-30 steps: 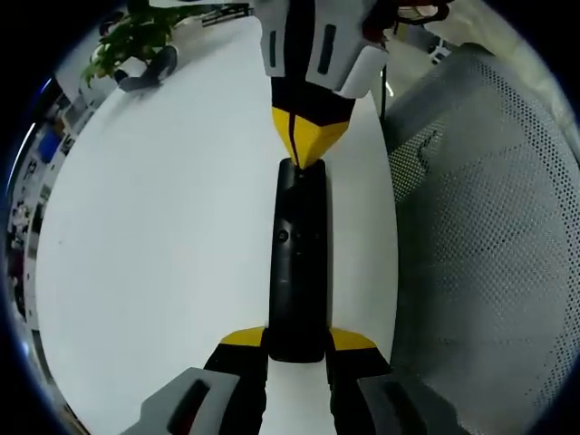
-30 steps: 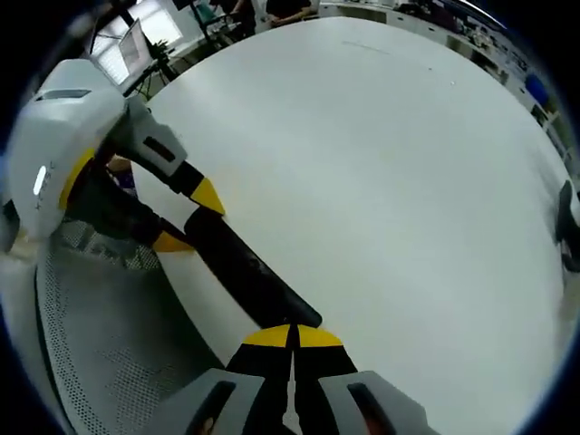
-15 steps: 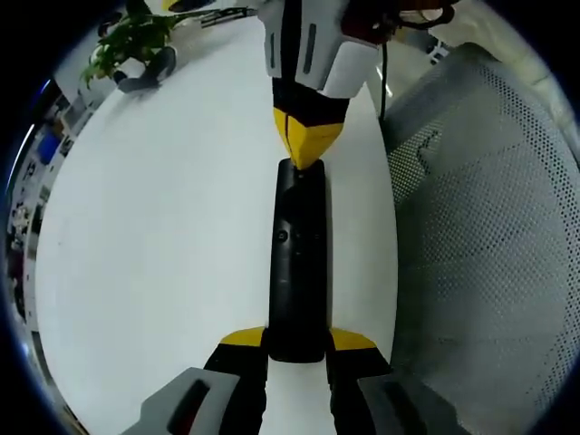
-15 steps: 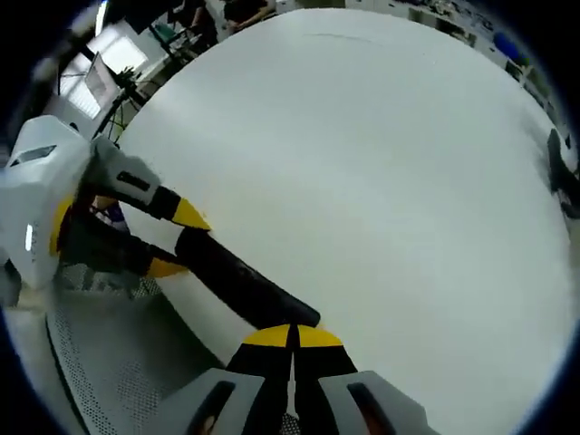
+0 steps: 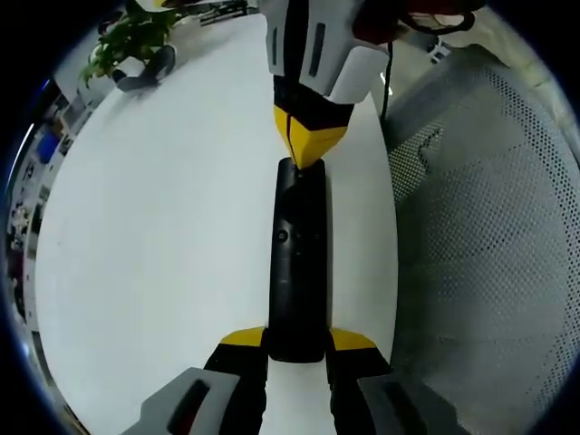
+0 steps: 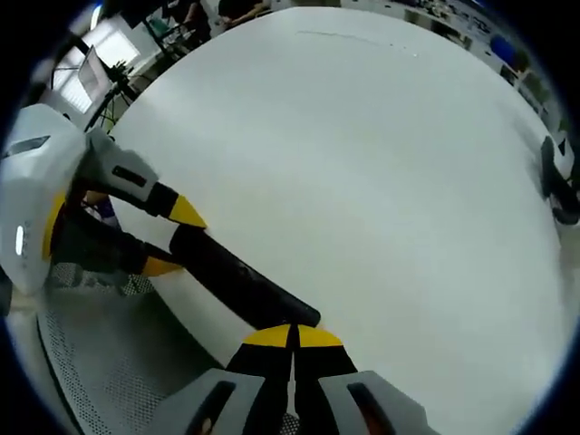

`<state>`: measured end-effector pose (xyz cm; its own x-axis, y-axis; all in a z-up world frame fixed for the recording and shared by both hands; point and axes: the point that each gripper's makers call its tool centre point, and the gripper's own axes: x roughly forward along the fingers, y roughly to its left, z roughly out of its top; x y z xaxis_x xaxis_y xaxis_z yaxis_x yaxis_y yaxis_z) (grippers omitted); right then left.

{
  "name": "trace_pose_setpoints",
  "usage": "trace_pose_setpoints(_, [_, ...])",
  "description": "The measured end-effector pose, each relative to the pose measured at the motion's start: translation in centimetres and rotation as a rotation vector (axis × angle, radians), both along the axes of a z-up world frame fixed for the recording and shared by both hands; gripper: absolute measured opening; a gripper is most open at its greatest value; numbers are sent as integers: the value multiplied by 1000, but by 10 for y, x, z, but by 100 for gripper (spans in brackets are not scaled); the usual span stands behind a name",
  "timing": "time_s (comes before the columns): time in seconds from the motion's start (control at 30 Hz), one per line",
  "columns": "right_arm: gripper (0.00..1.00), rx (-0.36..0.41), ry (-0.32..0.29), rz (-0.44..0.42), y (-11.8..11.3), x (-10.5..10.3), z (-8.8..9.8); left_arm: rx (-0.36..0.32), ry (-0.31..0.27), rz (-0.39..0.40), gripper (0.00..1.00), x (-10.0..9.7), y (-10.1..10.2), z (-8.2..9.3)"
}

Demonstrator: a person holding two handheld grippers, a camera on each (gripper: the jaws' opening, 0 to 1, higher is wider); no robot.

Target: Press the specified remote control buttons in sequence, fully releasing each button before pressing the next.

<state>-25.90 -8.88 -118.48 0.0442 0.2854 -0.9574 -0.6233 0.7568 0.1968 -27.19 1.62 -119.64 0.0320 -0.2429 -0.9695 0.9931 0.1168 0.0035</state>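
A long black remote control (image 5: 298, 263) lies lengthwise over the white table (image 5: 154, 236), near its edge. My left gripper (image 5: 297, 340) is shut on the remote's near end, one yellow tip on each side. My right gripper (image 5: 308, 145) comes in from the top, shut, its yellow tips resting on the remote's far end. In the right gripper view the same remote (image 6: 236, 276) runs up-left from my shut right gripper (image 6: 292, 337) to the left gripper (image 6: 172, 240), which clamps it on both sides.
A grey mesh chair (image 5: 489, 236) stands just past the table edge beside the remote, also seen as the chair (image 6: 100, 362). A potted plant (image 5: 127, 41) with a grey base (image 5: 149, 71) sits at the table's far side. Desks and screens stand beyond.
The right gripper's body has rolled slightly, with its tips still on the remote's far end. The remote stays clamped in the left gripper.
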Motion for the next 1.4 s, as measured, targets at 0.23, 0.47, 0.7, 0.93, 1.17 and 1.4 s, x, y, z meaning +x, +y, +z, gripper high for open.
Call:
trace_pose_setpoints(0.23, [0,6,7,-11,0,0,0,-1,3,-2,23,0,0,0])
trace_pose_setpoints(0.47, [0,1,4,-9,0,1,0,14,5,-8,23,1,0,-1])
trace_pose_setpoints(0.7, [0,-7,-1,0,0,1,0,19,6,-8,23,1,0,-1])
trace_pose_setpoints(0.93, [0,0,6,3,2,0,0,17,6,-6,23,1,0,-1])
trace_pose_setpoints(1.17, [0,12,8,2,4,0,0,10,7,-5,23,1,0,-1])
trace_pose_setpoints(1.4, [0,10,7,12,7,-1,0,11,5,-3,23,1,0,-1])
